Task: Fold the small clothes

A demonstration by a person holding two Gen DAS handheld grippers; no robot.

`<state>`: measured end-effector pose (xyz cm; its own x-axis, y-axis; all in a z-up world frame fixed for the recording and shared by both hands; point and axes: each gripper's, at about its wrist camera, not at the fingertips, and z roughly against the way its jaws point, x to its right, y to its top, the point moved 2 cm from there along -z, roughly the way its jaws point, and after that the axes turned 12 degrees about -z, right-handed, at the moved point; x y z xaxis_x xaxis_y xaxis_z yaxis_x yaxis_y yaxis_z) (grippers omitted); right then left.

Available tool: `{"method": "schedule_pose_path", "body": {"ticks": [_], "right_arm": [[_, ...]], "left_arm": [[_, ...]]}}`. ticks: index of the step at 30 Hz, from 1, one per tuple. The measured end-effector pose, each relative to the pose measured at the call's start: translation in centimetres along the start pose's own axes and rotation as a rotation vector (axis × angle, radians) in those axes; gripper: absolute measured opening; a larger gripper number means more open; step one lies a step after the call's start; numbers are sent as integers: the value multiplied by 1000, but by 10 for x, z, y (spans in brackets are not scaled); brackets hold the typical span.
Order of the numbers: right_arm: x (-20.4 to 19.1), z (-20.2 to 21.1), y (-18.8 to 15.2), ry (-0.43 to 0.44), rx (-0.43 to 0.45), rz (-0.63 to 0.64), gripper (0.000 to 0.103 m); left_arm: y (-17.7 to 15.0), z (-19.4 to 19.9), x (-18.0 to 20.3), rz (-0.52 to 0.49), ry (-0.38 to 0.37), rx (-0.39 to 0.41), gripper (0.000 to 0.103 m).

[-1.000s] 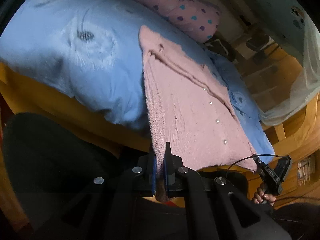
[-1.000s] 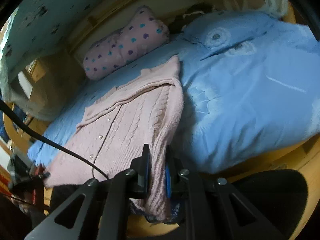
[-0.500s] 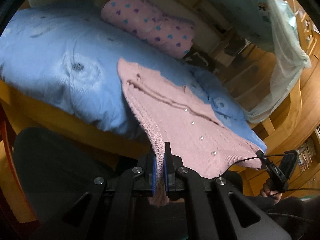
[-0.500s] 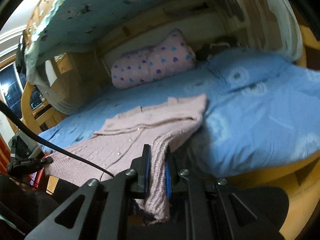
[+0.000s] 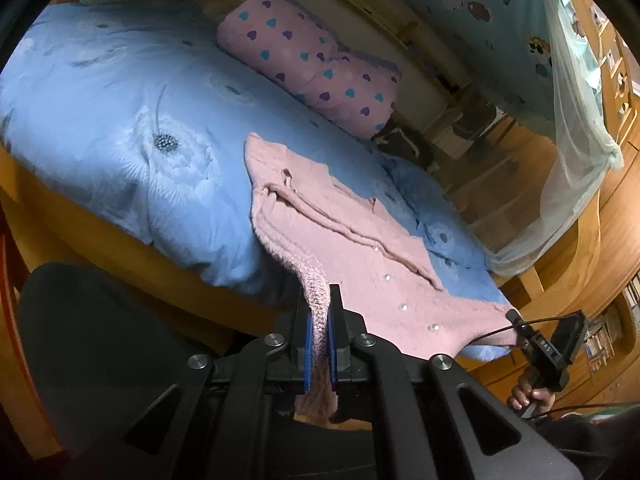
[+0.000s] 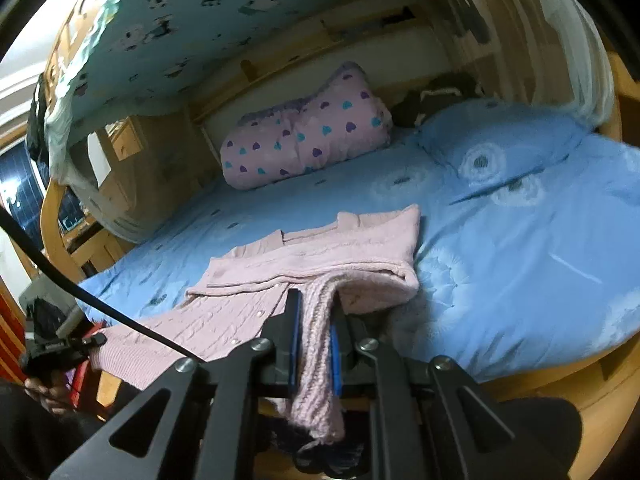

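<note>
Folding step: bringing the near hem of the cardigan up and over toward its collar, judged from both grips sitting at the bottom corners.
Bed [image 5: 120,128]: blue duvet [image 6: 520,248] with dandelion print, wooden frame below; broad, soft surface, so expect the knit to drag on it.
Pillow [image 5: 312,60]: pink with hearts, lying beyond the garment near the headboard, well apart from the fold.
Cardigan [image 5: 360,248]: pink cable knit, buttoned front up, spread on the near part of the bed, collar end farthest away, sleeve folded in along one side, hem hanging off the bed edge.
Left gripper [image 5: 320,344]: fully closed on one hem corner, knit bunched between the blue pads, a tail of fabric hanging below.
Right gripper [image 6: 314,344]: clamped down on the other hem corner, thicker wad of knit between the pads; seen small and dark at the far hem in the left view.
Buttons [image 5: 404,307]: small white row down the placket; useful centre line.
Doing it well: keep both corners level and the hem taut between them, carry forward together, lay the hem square to the collar, release only once flat.
</note>
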<state>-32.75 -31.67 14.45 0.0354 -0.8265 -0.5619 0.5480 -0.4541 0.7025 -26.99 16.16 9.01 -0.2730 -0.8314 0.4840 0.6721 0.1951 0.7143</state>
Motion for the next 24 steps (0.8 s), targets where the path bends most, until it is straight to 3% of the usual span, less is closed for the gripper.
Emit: {"method": "schedule_pose_path", "body": {"ticks": [14,24], "right_arm": [[18,-35,25,-27,44,-88,12],[14,-59,52,-34,52,-73,12]], "left_arm": [[37,-14,-15,49,-7,42,0],[58,-25,-13,21,36,63,0]]}}
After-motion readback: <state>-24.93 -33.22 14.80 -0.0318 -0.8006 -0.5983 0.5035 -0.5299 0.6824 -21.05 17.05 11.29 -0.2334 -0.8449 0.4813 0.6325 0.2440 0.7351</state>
